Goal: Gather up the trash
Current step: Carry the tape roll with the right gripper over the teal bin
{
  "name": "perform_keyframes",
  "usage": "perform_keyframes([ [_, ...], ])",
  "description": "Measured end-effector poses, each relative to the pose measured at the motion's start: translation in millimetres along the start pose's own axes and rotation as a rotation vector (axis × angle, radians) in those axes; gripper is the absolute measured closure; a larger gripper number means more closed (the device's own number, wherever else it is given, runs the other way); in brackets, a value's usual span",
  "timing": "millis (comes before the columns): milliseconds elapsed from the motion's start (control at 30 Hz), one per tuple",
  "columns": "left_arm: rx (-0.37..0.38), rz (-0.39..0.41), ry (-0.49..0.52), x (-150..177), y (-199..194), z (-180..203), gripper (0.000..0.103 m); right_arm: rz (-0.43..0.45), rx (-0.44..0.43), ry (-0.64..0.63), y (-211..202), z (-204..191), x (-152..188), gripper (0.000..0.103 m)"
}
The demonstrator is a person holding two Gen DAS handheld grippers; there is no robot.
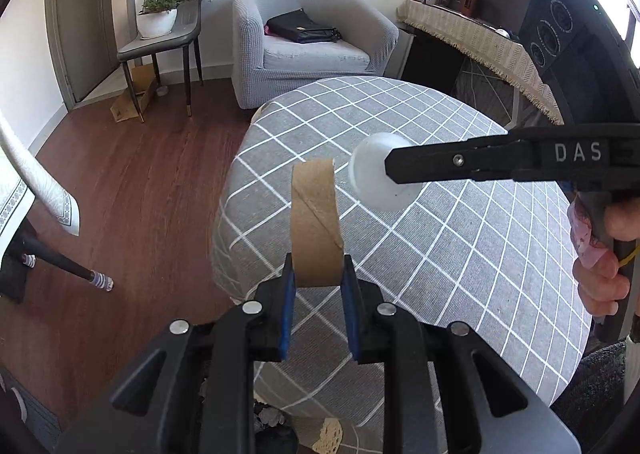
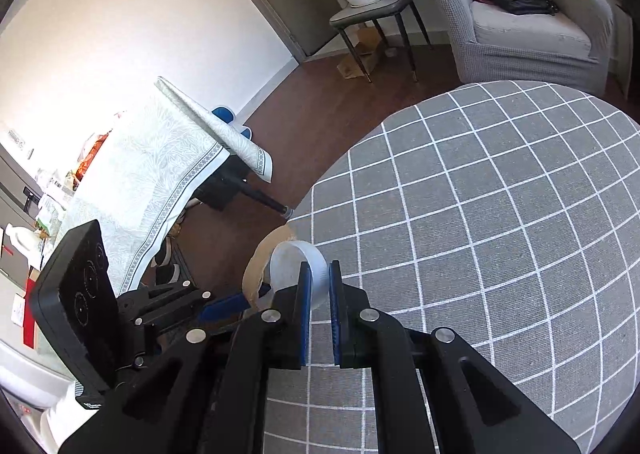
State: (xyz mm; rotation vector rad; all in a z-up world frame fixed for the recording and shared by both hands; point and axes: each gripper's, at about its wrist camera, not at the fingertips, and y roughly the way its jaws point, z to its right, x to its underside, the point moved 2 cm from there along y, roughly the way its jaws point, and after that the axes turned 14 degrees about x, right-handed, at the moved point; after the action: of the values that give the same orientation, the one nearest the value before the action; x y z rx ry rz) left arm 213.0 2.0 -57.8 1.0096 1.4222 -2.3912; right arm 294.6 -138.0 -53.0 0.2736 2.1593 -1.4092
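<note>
My left gripper (image 1: 318,272) is shut on a brown cardboard tube (image 1: 315,222) and holds it upright over the left edge of the round table with the grey checked cloth (image 1: 460,238). My right gripper (image 2: 319,274) is shut on the rim of a white plastic cup (image 2: 294,266). In the left wrist view the right gripper (image 1: 390,170) comes in from the right and holds the cup (image 1: 372,174) just right of the tube. In the right wrist view the tube (image 2: 256,266) and the left gripper (image 2: 240,300) sit just left of the cup.
A grey armchair (image 1: 308,50) with a black bag (image 1: 304,28) stands beyond the table. A chair with a potted plant (image 1: 160,14) stands by the door. Crumpled trash (image 1: 272,420) lies below the table's near edge. A second clothed table (image 2: 160,162) stands at the left.
</note>
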Motion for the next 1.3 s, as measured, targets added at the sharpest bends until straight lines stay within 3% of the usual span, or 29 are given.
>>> perform_keyframes([
  [600,-0.095,0.01,-0.124,68.4,-58.9,-48.6,0.08,-0.018,-0.08,-0.1,9.8,-77.5,9.4,0.094],
  [1300,-0.126,-0.222,-0.357,186.3,-28.0,-123.5,0.08,-0.102,-0.06,-0.195,49.5,-142.0,41.7,0.094],
])
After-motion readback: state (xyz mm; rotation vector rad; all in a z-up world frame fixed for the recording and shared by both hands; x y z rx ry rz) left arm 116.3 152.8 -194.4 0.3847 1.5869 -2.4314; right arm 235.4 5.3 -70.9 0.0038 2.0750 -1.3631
